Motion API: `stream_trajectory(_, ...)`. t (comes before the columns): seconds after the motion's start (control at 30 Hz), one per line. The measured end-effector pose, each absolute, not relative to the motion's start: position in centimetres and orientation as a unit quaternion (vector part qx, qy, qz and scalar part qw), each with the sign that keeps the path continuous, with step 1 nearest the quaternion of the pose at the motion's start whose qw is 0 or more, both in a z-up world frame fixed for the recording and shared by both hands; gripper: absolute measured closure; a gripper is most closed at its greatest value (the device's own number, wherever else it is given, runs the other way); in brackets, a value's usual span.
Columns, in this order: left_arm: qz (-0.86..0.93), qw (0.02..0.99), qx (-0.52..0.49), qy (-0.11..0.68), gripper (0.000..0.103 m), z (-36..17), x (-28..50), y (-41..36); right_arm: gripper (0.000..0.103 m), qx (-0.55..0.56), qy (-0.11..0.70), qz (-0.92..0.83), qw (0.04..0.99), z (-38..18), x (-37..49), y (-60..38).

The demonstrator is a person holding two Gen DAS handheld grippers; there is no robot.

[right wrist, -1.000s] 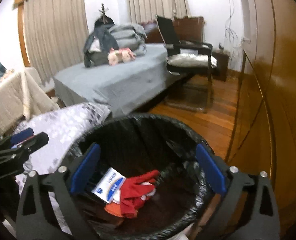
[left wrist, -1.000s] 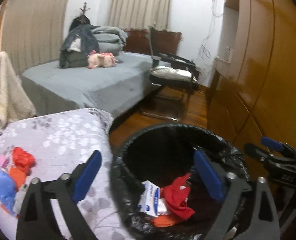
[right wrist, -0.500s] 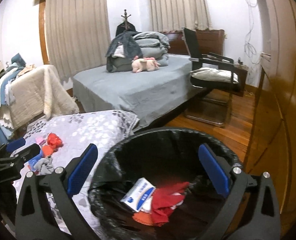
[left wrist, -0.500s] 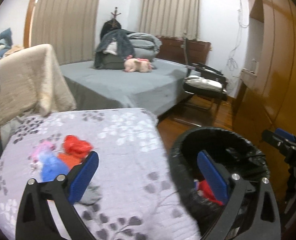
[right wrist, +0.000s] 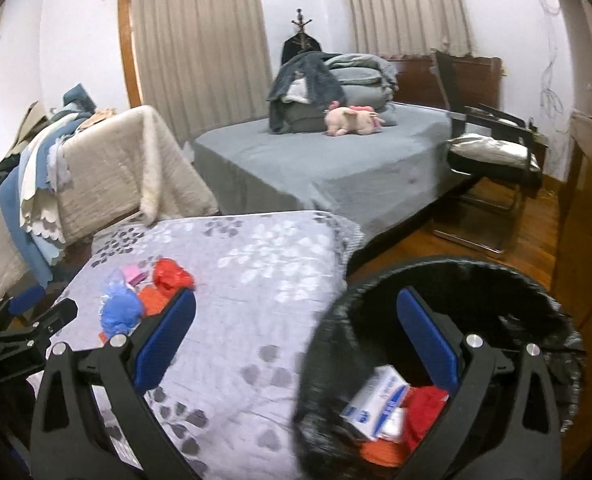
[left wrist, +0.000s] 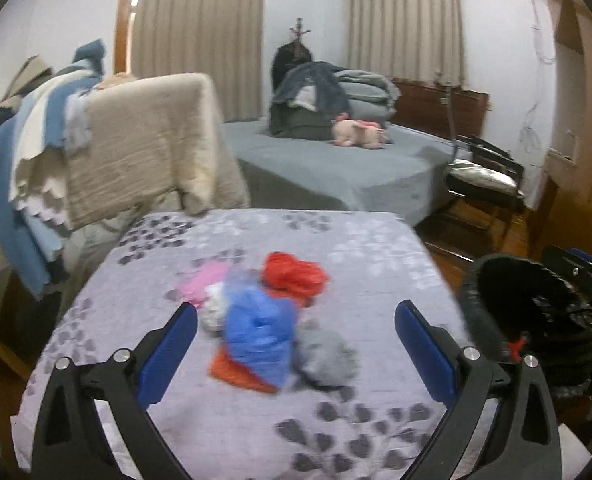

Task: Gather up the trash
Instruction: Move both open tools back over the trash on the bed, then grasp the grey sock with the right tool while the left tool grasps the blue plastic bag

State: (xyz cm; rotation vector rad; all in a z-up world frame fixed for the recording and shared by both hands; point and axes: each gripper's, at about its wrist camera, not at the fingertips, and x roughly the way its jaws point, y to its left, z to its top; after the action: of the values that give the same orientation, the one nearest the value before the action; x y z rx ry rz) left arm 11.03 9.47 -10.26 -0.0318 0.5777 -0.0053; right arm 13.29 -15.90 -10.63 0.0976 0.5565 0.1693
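A heap of trash lies on the grey flowered tablecloth (left wrist: 360,248): a blue plastic bag (left wrist: 257,334), a red bag (left wrist: 293,274), a pink scrap (left wrist: 203,280), an orange piece (left wrist: 235,372) and a grey wad (left wrist: 326,354). My left gripper (left wrist: 296,340) hangs open just before the heap, nothing between its fingers. The black-lined bin (right wrist: 448,288) stands to the right of the table and holds a white-blue box (right wrist: 376,402) and red trash (right wrist: 426,406). My right gripper (right wrist: 296,336) is open over the bin's left rim. The same heap shows as a blue bag (right wrist: 119,306) and red bag (right wrist: 171,276).
A grey bed (right wrist: 336,160) with folded bedding and a pink plush toy (right wrist: 352,120) stands behind the table. A cloth-draped piece of furniture (left wrist: 135,140) is at the left, a black chair (right wrist: 492,148) and wooden wardrobe (left wrist: 584,140) at the right. The bin (left wrist: 524,320) sits on wooden floor.
Both grippers swung left, away from the bin and toward the table. The left one now faces the trash heap; the right one has drifted to the bin's left rim. Both stayed open.
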Motion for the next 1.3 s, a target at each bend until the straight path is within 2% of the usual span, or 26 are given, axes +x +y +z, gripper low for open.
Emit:
stream_trajectory(0.37,0.054,0.951,-0.034,0.303,0.006,-13.3,11.8,16.3,0.005,0.036,0.311,0.114,0.943,-14.8,16.8,-7.2)
stream_trajectory(0.77,0.075,0.944,-0.043,0.319,0.006,-15.2,12.4,20.3,0.006,0.005,0.347,0.148,0.926,-18.2,18.2,-0.6)
stream_trajectory(0.9,0.079,0.942,-0.046,0.324,0.006,-15.7,12.3,21.1,0.02,-0.007,0.368,0.157,0.917,-19.2,18.5,0.5)
stream_trajectory(1.03,0.079,0.94,-0.05,0.328,0.006,-16.1,12.4,21.5,0.021,-0.014,0.38,0.162,0.91,-20.0,18.6,1.2)
stream_trajectory(1.17,0.08,0.939,-0.051,0.331,0.006,-16.3,12.5,21.7,0.03,-0.019,0.392,0.175,0.903,-20.7,18.7,1.8)
stream_trajectory(1.23,0.079,0.939,-0.054,0.331,0.006,-16.3,12.4,21.8,0.036,-0.017,0.396,0.184,0.899,-20.9,18.6,2.1)
stream_trajectory(1.3,0.078,0.939,-0.054,0.331,0.006,-16.3,12.4,21.8,0.05,-0.015,0.4,0.201,0.894,-20.9,18.6,2.3)
